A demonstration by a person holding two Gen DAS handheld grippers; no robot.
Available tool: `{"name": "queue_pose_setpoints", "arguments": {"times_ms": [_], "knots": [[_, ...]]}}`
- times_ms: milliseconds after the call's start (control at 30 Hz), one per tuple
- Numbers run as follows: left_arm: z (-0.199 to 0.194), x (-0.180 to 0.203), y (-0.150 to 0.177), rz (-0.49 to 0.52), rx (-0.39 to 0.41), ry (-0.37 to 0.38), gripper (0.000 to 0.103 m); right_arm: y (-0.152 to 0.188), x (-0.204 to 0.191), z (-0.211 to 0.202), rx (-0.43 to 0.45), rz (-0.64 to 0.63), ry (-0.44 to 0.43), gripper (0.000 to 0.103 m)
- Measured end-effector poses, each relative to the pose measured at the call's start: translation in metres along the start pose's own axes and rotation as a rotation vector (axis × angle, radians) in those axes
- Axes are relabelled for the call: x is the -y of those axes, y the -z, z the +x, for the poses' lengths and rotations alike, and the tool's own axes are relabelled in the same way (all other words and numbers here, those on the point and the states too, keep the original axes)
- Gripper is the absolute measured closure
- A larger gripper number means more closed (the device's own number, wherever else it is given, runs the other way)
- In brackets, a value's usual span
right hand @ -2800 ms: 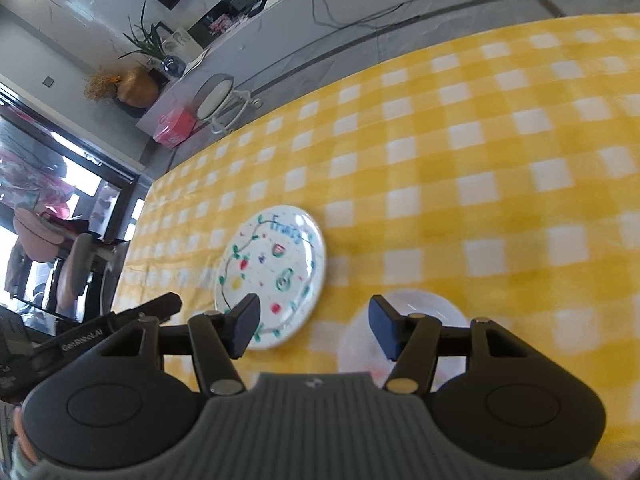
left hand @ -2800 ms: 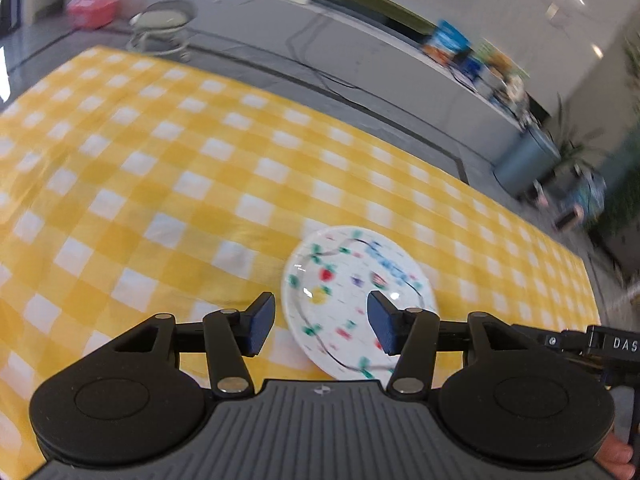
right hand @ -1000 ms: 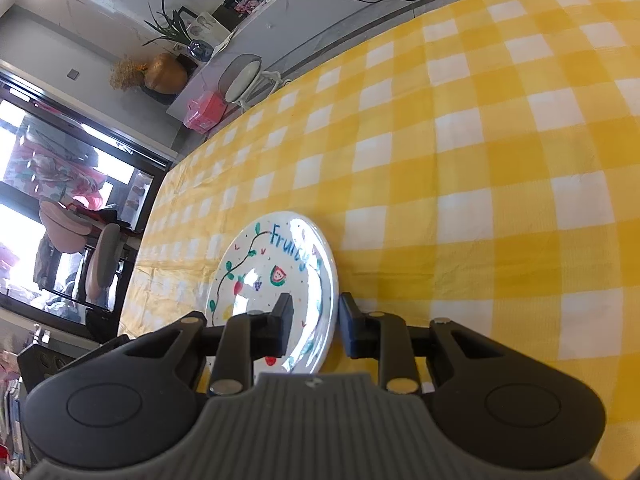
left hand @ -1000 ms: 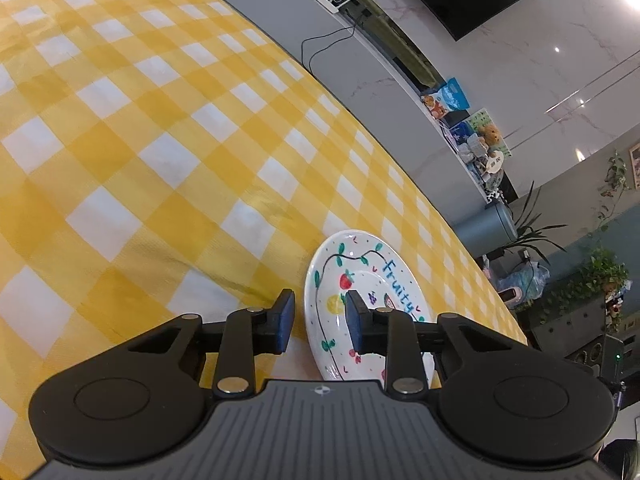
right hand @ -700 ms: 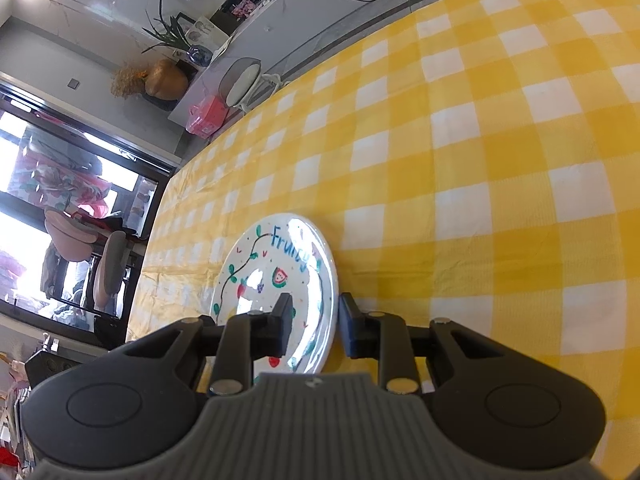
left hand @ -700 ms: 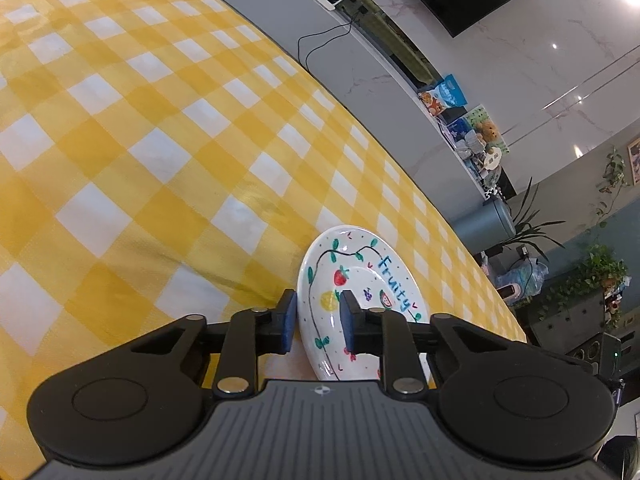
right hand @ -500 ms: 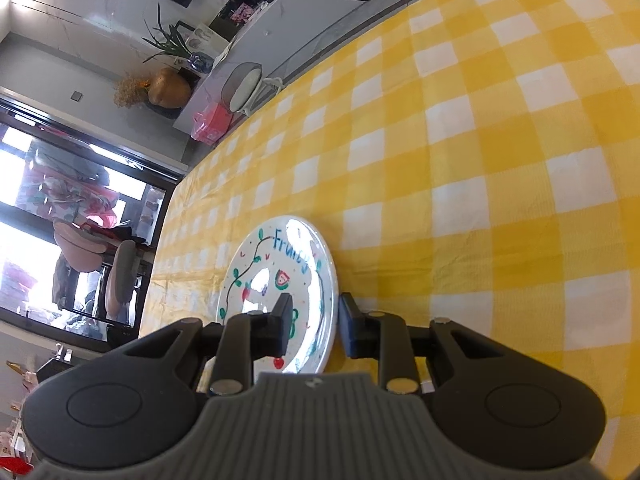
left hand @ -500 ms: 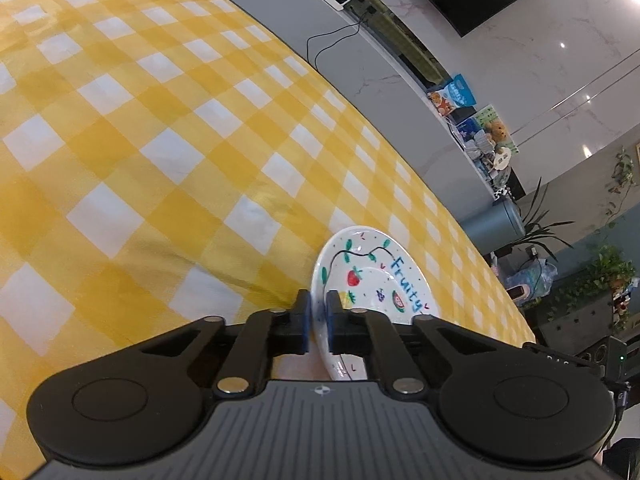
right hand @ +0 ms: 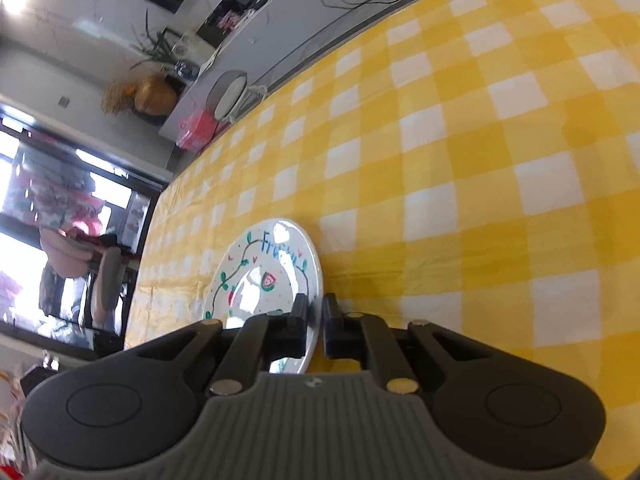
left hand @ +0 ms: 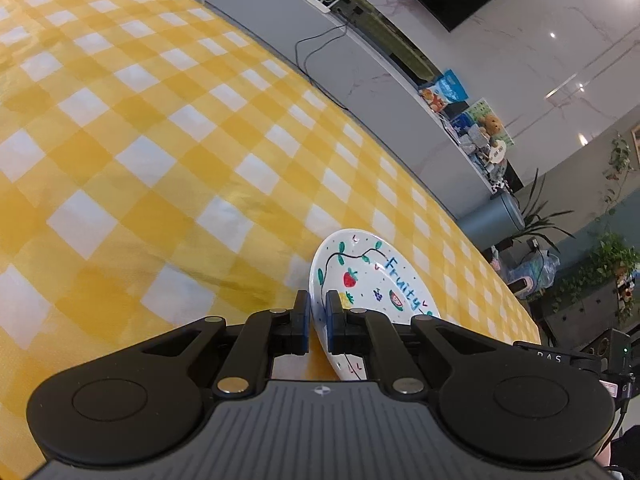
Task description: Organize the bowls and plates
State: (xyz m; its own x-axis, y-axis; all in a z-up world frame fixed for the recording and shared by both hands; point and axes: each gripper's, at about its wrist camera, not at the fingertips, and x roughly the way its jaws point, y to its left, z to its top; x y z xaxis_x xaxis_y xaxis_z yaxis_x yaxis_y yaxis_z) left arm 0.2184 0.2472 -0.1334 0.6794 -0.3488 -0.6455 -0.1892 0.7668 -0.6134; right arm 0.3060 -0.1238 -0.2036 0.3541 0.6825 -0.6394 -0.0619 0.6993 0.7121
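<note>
A white plate point(left hand: 372, 280) painted with fruit, a vine and the word "Fruity" lies on the yellow checked tablecloth point(left hand: 160, 160). In the left wrist view my left gripper point(left hand: 317, 312) is shut on the plate's near left rim, one pad above and one below. The right wrist view shows the same plate point(right hand: 264, 276) from the other side. There my right gripper point(right hand: 315, 320) has its jaws closing on the right rim, and the pads press on the edge between them. No bowl is in view.
Beyond the table's far edge runs a long grey counter point(left hand: 360, 60) with cables and boxes. A round stand mirror point(right hand: 230, 94) and a pink box point(right hand: 196, 128) sit past the far corner. Open tablecloth point(right hand: 500, 160) spreads ahead of both grippers.
Both grippers came in on the plate from opposite sides. The left jaws closed on its rim first, then the right jaws narrowed onto the other rim.
</note>
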Motion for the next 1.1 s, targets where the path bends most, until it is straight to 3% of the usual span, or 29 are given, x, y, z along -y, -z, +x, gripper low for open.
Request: {"name": "queue_pose_setpoints", "arguments": {"times_ms": [567,1100], "knots": [[-0.022,0.083,0.013,0.126,-0.026,0.068,0.095,0.012,0.020,-0.111,0.141,0.064,-0.025,0.097],[-0.049,0.174,0.090,0.237,-0.092,0.157,0.096,0.084,0.069,-0.255,0.286,0.124,-0.036,0.097]]}}
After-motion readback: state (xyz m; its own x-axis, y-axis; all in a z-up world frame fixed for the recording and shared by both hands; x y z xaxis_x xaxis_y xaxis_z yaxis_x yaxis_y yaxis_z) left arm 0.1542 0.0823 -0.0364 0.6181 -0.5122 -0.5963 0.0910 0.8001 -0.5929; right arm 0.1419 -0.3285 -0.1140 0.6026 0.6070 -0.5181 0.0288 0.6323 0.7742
